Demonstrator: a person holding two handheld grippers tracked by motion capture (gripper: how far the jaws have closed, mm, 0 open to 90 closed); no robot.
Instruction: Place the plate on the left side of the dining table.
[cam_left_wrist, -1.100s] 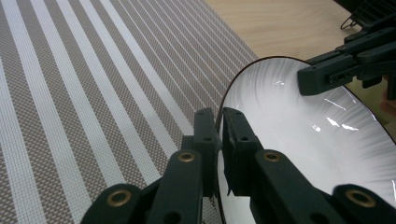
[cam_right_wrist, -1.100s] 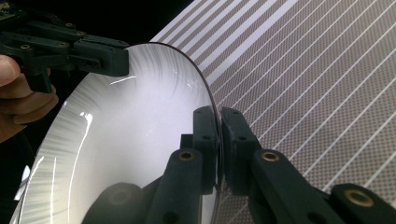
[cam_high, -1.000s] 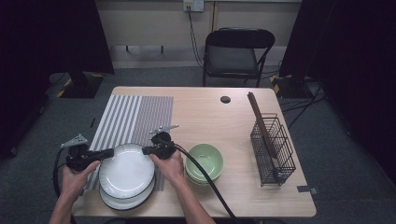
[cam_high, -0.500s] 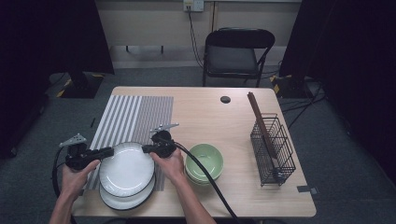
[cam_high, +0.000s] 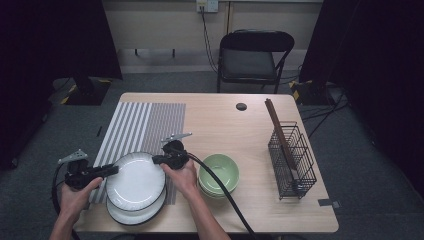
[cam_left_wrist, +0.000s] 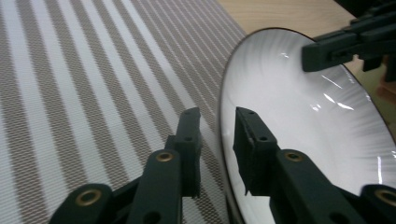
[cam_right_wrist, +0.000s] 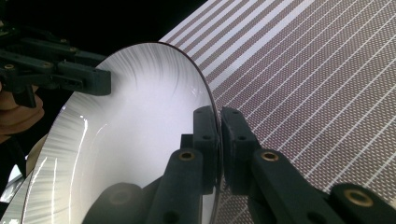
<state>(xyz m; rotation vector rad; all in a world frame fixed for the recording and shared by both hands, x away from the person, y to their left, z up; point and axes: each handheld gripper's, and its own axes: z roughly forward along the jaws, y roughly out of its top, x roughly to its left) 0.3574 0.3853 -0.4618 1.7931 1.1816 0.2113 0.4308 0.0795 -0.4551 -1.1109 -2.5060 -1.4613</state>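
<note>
A white plate (cam_high: 136, 181) with a dark rim is held tilted above a second white plate (cam_high: 132, 216) near the table's front left. My right gripper (cam_high: 156, 160) is shut on its right rim; the right gripper view shows both jaws pinching the edge (cam_right_wrist: 218, 112). My left gripper (cam_high: 112, 170) is at the plate's left rim. In the left gripper view the rim (cam_left_wrist: 223, 140) runs between the jaws (cam_left_wrist: 215, 122) with a gap beside it. Those jaws have just been closing, and the pads do not press.
The striped placemat (cam_high: 140, 125) lies under and beyond the plates. Stacked green bowls (cam_high: 218, 172) sit just right of my right hand. A black wire rack (cam_high: 292, 160) holding a brown stick stands at the right. A folding chair (cam_high: 250, 55) is behind the table.
The top plate has come up off the lower plate and shifted slightly toward the mat. The left gripper's jaws have loosened around the rim. The right gripper keeps its grip.
</note>
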